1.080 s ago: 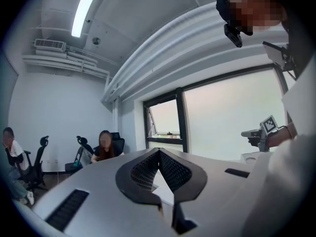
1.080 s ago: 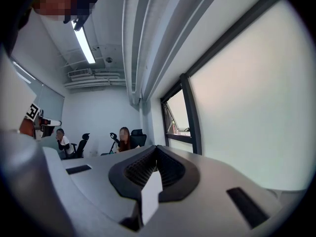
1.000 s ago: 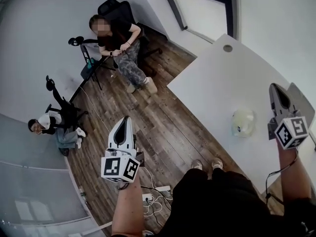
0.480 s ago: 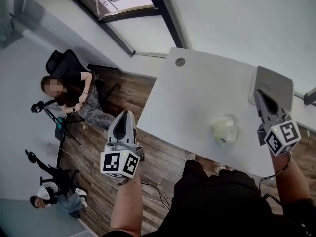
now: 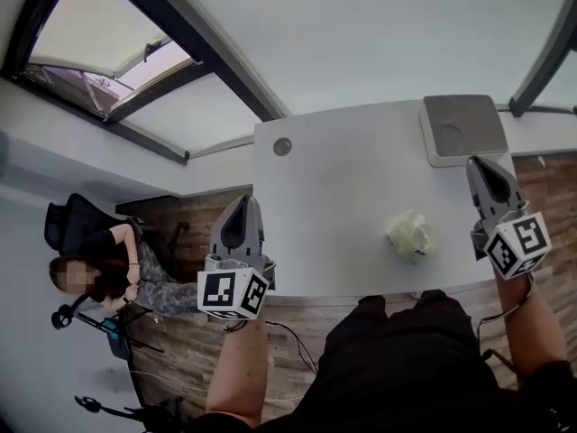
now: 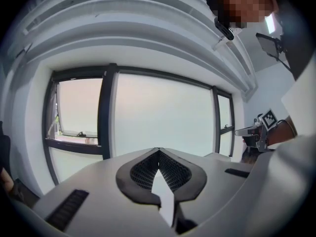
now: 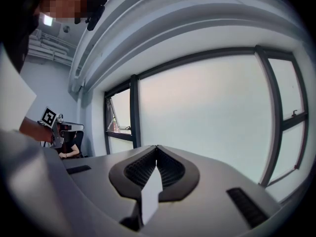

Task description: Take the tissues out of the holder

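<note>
On the white table [image 5: 343, 197] stands a pale yellow-green holder [image 5: 410, 234] with crumpled tissue showing in it. My left gripper [image 5: 243, 202] hovers over the table's near left edge, shut and empty, well left of the holder. Just to the holder's right is my right gripper [image 5: 481, 163], also shut with nothing in it. Both gripper views look up at the windows: the left gripper [image 6: 158, 149] and the right gripper [image 7: 157, 146] each show their jaws closed together, and neither shows the holder.
A grey flat device [image 5: 463, 129] lies at the table's far right, just beyond my right gripper. A round cable hole [image 5: 283, 146] sits near the far left corner. A seated person [image 5: 108, 273] is on the wooden floor at the left.
The head view has swung from the floor and the seated people onto the table, which now lies straight ahead. Both grippers stay shut and held up at about the same spots in view.
</note>
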Demonstrator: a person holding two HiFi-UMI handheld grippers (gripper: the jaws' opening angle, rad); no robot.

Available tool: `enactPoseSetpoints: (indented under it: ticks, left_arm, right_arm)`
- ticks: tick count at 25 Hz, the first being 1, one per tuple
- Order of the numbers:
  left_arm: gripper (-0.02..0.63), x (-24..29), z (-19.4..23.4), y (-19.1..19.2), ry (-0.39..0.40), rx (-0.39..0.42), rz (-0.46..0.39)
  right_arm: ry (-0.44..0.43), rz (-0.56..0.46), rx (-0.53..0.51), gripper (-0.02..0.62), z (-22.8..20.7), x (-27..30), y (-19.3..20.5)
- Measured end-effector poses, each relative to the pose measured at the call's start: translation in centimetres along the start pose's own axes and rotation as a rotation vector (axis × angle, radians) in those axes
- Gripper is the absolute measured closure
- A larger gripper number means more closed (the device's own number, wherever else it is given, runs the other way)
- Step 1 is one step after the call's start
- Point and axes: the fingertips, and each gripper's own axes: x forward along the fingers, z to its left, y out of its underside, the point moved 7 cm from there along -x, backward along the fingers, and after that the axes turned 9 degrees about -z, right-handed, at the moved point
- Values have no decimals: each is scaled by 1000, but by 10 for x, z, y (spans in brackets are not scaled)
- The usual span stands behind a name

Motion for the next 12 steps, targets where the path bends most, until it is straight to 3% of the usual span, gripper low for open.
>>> enactPoseSetpoints:
  ticks: [5, 12]
  left_arm:
    - [601, 32, -1, 19, 149, -39, 24]
    - [601, 53, -31, 34, 263, -79, 37]
  right_arm:
    - [120, -3, -7, 592, 18, -24, -7]
    - [173, 25, -9, 592, 27, -49, 2]
